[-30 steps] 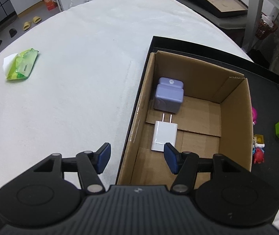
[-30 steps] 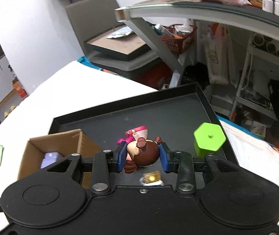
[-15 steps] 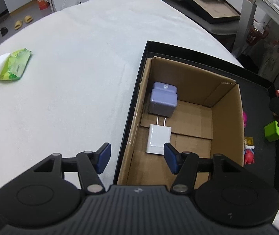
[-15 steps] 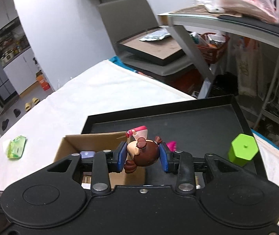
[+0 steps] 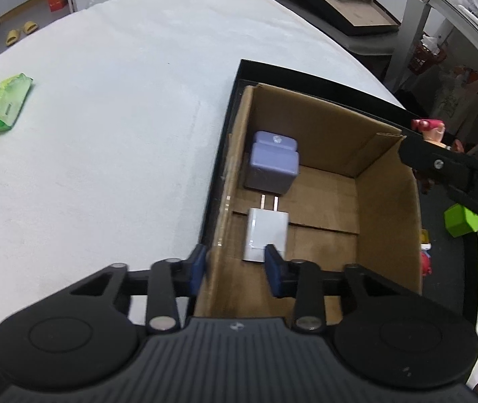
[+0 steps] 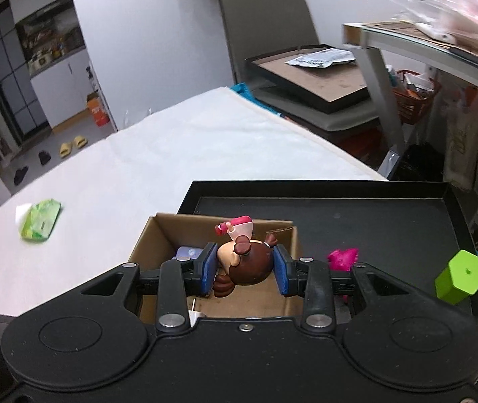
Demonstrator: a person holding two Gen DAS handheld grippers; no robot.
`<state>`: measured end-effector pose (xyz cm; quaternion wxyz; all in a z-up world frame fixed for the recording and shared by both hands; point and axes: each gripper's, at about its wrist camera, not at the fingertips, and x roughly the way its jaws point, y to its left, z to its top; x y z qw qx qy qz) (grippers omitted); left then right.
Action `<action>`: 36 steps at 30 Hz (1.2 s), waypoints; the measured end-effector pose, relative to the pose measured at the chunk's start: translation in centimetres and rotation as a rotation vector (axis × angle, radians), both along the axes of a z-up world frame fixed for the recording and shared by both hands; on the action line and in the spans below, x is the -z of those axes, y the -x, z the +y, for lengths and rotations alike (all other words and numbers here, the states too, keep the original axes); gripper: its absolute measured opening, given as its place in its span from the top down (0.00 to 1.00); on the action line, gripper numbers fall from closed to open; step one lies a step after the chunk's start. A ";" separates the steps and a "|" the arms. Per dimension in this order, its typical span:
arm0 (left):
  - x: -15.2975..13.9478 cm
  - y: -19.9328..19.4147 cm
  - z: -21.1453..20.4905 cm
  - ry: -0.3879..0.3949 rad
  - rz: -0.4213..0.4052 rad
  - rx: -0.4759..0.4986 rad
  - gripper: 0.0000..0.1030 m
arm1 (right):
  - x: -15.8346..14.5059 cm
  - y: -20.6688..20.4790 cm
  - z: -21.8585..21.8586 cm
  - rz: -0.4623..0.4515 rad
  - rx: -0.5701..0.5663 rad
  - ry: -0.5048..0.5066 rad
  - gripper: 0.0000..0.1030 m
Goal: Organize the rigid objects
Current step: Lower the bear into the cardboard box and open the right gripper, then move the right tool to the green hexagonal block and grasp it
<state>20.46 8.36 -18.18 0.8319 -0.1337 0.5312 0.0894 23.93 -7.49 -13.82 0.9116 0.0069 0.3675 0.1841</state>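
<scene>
Figurine (image 6: pixel 244 262) clamped in right gripper (image 6: pixel 244 270) jaws, over the open box (image 5: pixel 386 201)
Lower it well inside the brown cardboard walls before letting go, onto bare floor clear of the glossy white charger (image 5: pixel 265 231) and rounded lilac block (image 5: pixel 272 164) below; smooth plastic with a round head may roll. Left gripper (image 5: pixel 235 268) jaws stand apart astride the near wall

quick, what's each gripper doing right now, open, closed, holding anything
Left gripper: open, holding nothing, its fingers either side of the cardboard box wall.
Right gripper: closed on the brown-haired toy figurine, above the box.
</scene>
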 end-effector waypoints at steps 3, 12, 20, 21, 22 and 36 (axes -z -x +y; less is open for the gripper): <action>0.1 0.1 0.5 0.015 -0.003 -0.014 0.76 | 0.4 -0.1 0.8 0.004 -0.006 0.030 0.66; 0.4 0.4 2.0 0.068 -0.005 -0.038 0.87 | 1.2 -0.5 3.2 -0.006 -0.031 0.084 0.66; 0.5 0.2 2.6 0.085 0.003 -0.027 0.87 | 1.3 -0.3 4.5 -0.063 -0.034 0.142 0.57; 0.5 0.1 2.7 0.094 0.006 -0.022 0.87 | 1.2 -0.3 4.5 -0.059 -0.033 0.140 0.57; 0.5 0.0 2.9 0.101 0.009 -0.026 0.87 | 1.2 -0.4 4.5 -0.059 -0.032 0.141 0.57; -0.8 -0.4 0.7 -0.008 0.013 0.013 0.83 | 0.1 -0.7 0.9 -0.060 0.127 0.101 0.40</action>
